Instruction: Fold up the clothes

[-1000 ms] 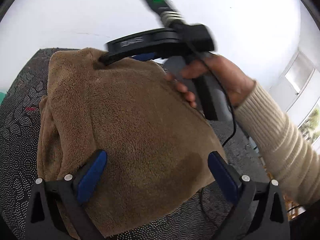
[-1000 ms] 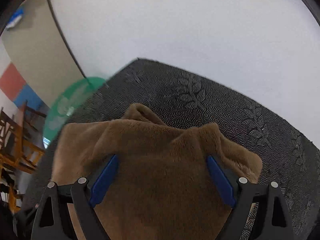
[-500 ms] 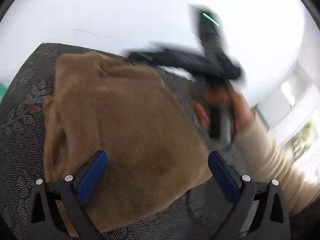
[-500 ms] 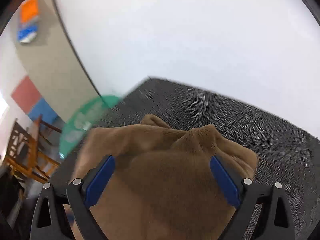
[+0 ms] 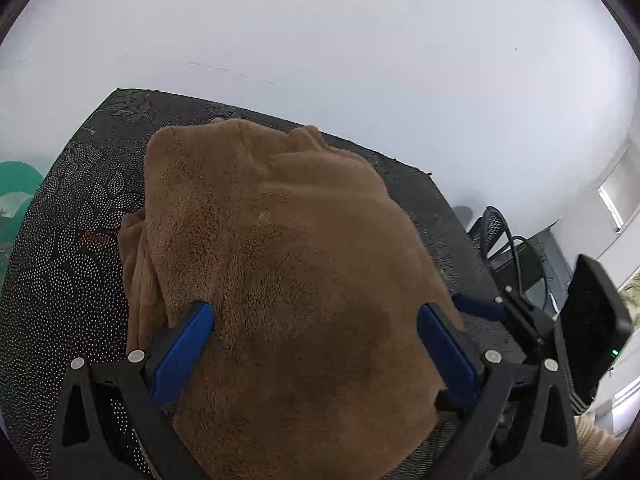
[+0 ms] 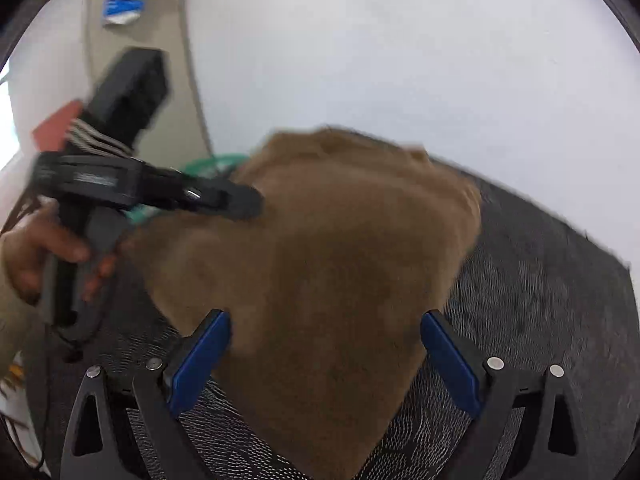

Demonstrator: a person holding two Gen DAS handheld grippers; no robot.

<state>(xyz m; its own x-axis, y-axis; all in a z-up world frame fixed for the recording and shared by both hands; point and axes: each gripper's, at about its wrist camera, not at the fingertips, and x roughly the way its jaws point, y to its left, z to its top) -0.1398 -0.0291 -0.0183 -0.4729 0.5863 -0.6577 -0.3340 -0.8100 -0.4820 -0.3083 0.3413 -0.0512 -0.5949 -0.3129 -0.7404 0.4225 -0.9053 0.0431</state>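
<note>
A brown fleece garment (image 5: 288, 264) lies folded in a thick bundle on the black patterned table (image 5: 60, 220). My left gripper (image 5: 316, 320) is open, its blue pads spread wide on either side of the bundle's near end. At the right edge of the left wrist view, my right gripper (image 5: 472, 306) sits low beside the bundle. In the right wrist view the garment (image 6: 340, 260) fills the middle and my right gripper (image 6: 326, 328) is open around its near corner. A hand (image 6: 36, 256) holds the left gripper (image 6: 244, 200), whose tip rests over the cloth's left edge.
A green round object (image 5: 16, 192) sits past the table's left edge, also seen as a green rim (image 6: 208, 162) behind the cloth. A black mesh chair (image 5: 496, 224) and cables stand off the table's right side. A white wall rises behind the table.
The right gripper left the far edge of the bundle and swung back to its near right side. The right wrist view turned left, bringing the left gripper and hand into sight.
</note>
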